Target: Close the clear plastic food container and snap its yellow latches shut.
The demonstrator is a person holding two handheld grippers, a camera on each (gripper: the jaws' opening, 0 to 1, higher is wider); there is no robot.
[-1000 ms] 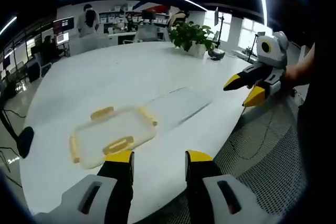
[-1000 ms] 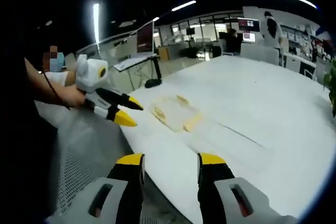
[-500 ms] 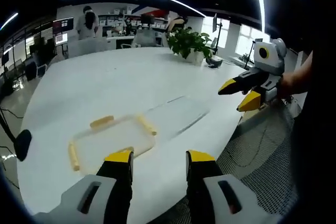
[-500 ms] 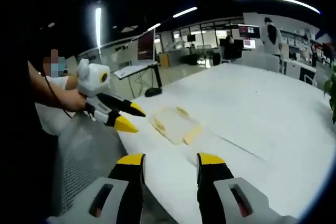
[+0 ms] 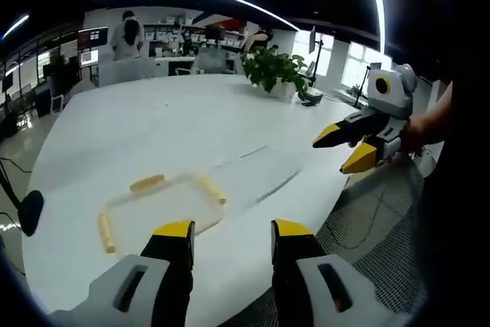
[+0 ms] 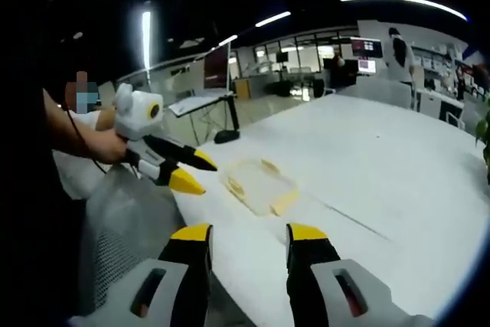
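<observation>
My left gripper [image 5: 226, 239] hovers above the near edge of the white bench [image 5: 153, 128], fingers apart and holding nothing, just short of the clear container [image 5: 157, 204] lying flat on the bench with its yellow latches [image 5: 147, 183] around it. My right gripper [image 6: 243, 239] hangs off the container's lid side, fingers apart too, level and pointing across the bench
</observation>
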